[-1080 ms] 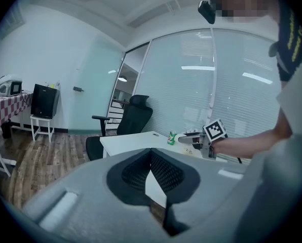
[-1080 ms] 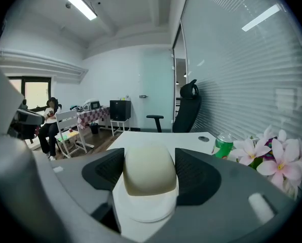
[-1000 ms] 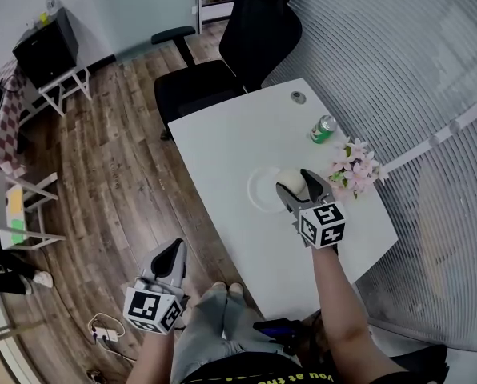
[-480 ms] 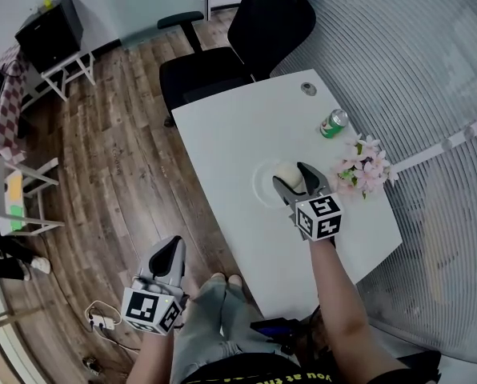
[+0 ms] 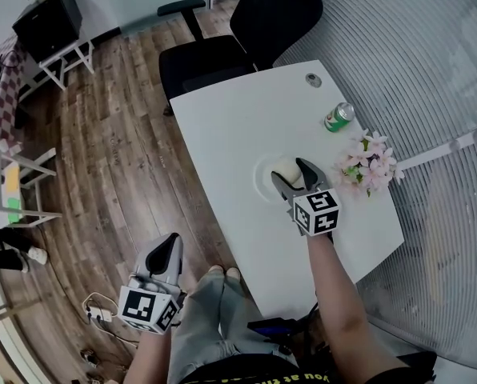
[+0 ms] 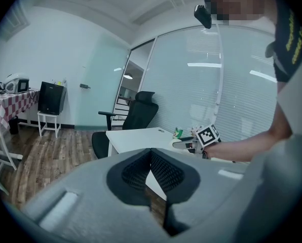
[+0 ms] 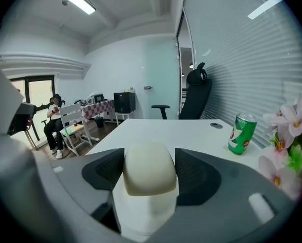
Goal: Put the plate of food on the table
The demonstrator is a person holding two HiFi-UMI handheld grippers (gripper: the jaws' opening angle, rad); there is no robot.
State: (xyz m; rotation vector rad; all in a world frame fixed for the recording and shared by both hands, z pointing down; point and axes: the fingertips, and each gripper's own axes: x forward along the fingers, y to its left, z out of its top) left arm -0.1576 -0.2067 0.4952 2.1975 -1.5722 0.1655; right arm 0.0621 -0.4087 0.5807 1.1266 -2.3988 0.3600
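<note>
Your right gripper (image 5: 290,174) is out over the white table (image 5: 230,126), jaws set on either side of the pale, rounded bun (image 7: 149,168). In the right gripper view the ribbed pads sit flush against the bun's two flanks, so the jaws appear closed onto it, open only as wide as the bun itself. The plate (image 5: 262,184) lies under the bun, near the middle of the table. From the head view it looks to be resting flat on the surface, though you cannot tell whether it is fully seated.

Your left gripper (image 5: 168,246) hangs low beside your leg, over the wooden floor and well apart from the table. Its jaws are pressed together with nothing between them.

The placing looks nearly done, so what remains calls for care in the letting go. Make sure the plate sits flat before you ease the jaws apart. Open them slowly and evenly, so that neither pad drags the soft bun sideways or rolls it off the plate. Then draw the gripper straight back and slightly up, along the line of your forearm. Avoid swinging to your right, where the pink flowers (image 5: 370,163) stand just beside the gripper and the green can (image 5: 339,117) lies a little further on.
</note>
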